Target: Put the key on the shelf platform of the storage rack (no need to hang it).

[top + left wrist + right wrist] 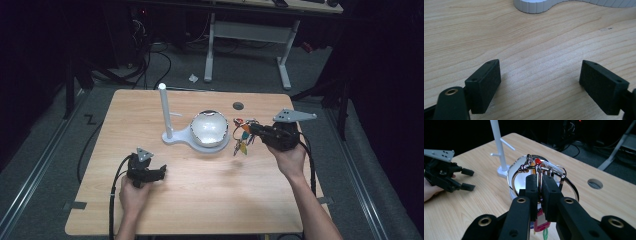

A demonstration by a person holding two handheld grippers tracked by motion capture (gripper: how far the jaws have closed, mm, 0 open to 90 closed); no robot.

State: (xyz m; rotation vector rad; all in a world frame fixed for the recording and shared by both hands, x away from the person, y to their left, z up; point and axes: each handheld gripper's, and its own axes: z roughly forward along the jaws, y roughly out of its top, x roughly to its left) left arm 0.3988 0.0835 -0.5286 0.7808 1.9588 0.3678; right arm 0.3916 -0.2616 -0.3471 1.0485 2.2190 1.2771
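My right gripper [253, 130] hovers above the table just right of the bowl, shut on a bunch of keys [242, 136] on metal rings with coloured tags hanging below. In the right gripper view the jaws [540, 183] pinch a wire ring [554, 173], and a pink tag [540, 221] dangles under them. A shiny white bowl [209, 128] sits on a white stand with an upright post [164, 110] and side pegs. My left gripper [161, 171] rests low near the table's front left, open, with bare wood between its pads [485, 82].
The white stand's base [536, 6] lies ahead of the left gripper. A round cable hole [238, 105] is set in the table behind the bowl. The left gripper [467, 179] is visible across the table in the right gripper view. Desk legs and cables stand on the floor beyond.
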